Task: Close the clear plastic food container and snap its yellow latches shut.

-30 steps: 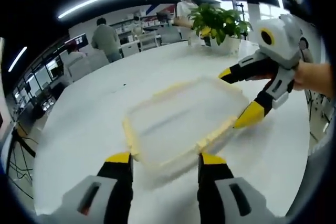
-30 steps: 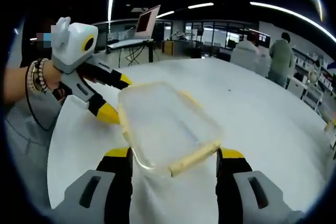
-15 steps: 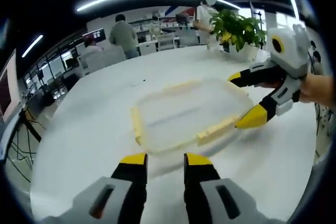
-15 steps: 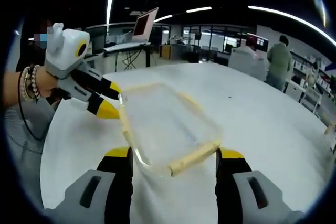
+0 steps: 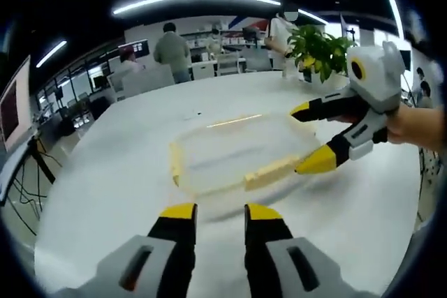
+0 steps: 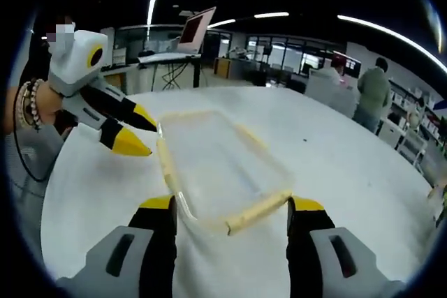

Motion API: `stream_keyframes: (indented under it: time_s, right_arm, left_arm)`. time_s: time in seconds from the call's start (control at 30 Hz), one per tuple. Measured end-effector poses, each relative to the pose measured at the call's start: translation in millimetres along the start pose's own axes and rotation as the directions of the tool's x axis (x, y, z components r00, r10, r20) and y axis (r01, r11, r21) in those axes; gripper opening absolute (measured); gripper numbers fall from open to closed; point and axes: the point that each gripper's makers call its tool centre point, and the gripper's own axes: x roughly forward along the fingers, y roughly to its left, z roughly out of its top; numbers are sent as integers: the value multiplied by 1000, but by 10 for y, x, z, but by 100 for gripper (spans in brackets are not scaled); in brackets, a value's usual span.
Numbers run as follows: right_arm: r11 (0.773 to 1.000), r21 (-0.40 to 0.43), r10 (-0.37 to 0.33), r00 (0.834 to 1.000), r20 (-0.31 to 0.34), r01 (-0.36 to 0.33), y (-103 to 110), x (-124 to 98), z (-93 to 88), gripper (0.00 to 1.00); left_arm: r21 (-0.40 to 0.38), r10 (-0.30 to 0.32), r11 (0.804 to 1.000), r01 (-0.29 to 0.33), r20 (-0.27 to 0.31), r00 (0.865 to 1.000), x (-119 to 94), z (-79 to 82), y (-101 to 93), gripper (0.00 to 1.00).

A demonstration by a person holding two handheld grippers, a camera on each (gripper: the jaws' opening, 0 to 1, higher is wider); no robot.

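While the box [image 6: 222, 170] lay lidded on the desk [image 5: 105, 172], right tongs [image 6: 231, 209] spread wide, bracketing its near end latch [image 6: 257, 210], presumably to steady it; left tongs [image 5: 218, 213] waited narrow, just short.

A clear plastic food container [image 5: 237, 151] with its lid on is seen lying flat on the white table [image 5: 105, 193]; yellow latches [image 6: 255, 211] line its edges.

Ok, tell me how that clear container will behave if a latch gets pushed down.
The clear container looks empty and thin-walled, so probably light; it may slide on the smooth white table. It sits flat and low, so tipping seems unlikely. The right gripper straddling one end could brace it.
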Motion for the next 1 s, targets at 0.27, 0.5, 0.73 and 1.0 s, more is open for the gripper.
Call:
stream_keyframes:
  time_s: [0.27, 0.5, 0.73, 1.0]
  right_arm:
    - [1000, -11, 7, 1000, 5, -7, -85, 72, 26, 61]
    - [1000, -17, 14, 1000, -2, -14, -146, 105, 38, 61]
    - [999, -39, 14, 1000, -10, -14, -186, 82, 45, 61]
    - [999, 28, 16, 998, 53, -17, -218, -57, 156, 61]
  left_arm:
    - [-57, 9, 998, -9, 5, 1000, -28, -11, 88, 20]
    - [-56, 9, 998, -8, 10, 1000, -38, 4, 93, 20]
    - [-64, -3, 998, 5, 36, 999, -39, 68, 70, 21]
    - [-68, -14, 998, 17, 46, 999, -31, 108, 38, 22]
